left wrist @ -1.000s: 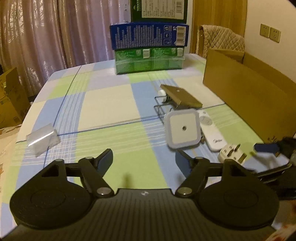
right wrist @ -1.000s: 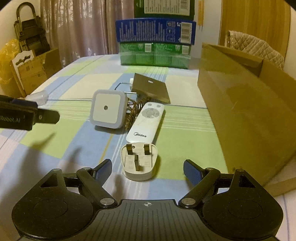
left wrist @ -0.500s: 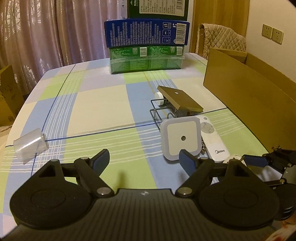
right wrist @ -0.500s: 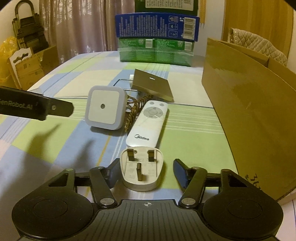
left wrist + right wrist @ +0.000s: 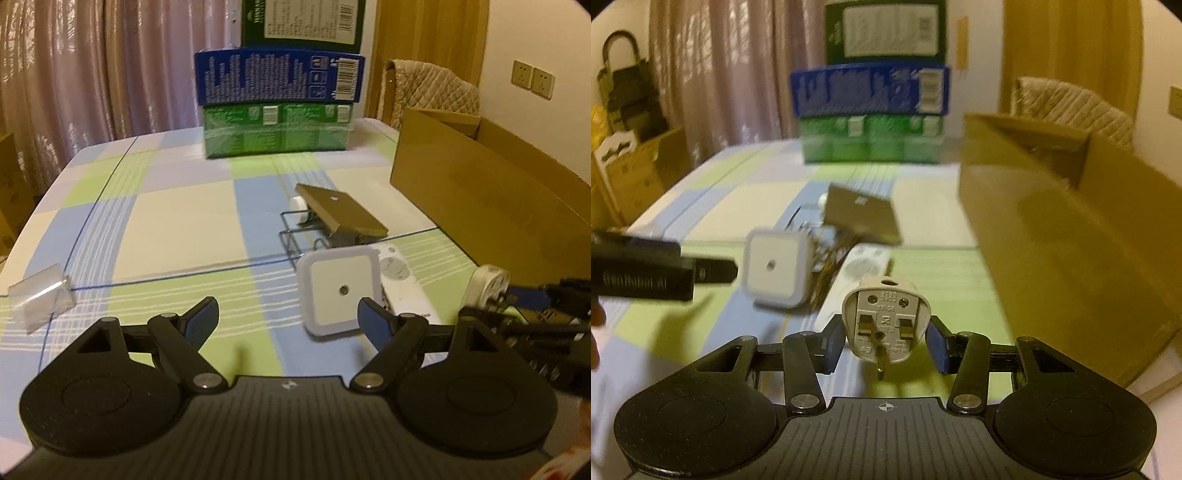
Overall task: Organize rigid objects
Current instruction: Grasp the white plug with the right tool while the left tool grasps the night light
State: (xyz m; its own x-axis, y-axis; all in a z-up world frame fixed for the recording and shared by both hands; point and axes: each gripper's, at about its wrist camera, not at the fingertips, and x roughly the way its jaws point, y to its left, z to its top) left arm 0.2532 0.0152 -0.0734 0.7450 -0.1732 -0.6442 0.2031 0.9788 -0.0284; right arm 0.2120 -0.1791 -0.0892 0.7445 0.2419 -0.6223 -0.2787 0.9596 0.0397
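Note:
My right gripper [image 5: 884, 345] is shut on a white three-pin plug [image 5: 885, 321] and holds it above the table, pins toward the camera. The plug also shows in the left wrist view [image 5: 487, 286], lifted at the right. My left gripper [image 5: 286, 319] is open and empty, just short of the white square night light [image 5: 340, 290], which also shows in the right wrist view [image 5: 775, 269]. A white remote [image 5: 400, 284] lies beside the light. A wire rack with a brown plate [image 5: 341, 216] stands behind them. An open cardboard box [image 5: 1067, 236] stands at the right.
Stacked green and blue cartons [image 5: 279, 110] stand at the table's far edge. A clear plastic piece [image 5: 38, 297] lies at the left edge. The table has a checked cloth [image 5: 177, 221]. Cardboard boxes [image 5: 631, 173] stand on the floor to the left.
My right gripper closed on the plug and lifted it off the table. My left gripper moved closer to the night light and stayed open.

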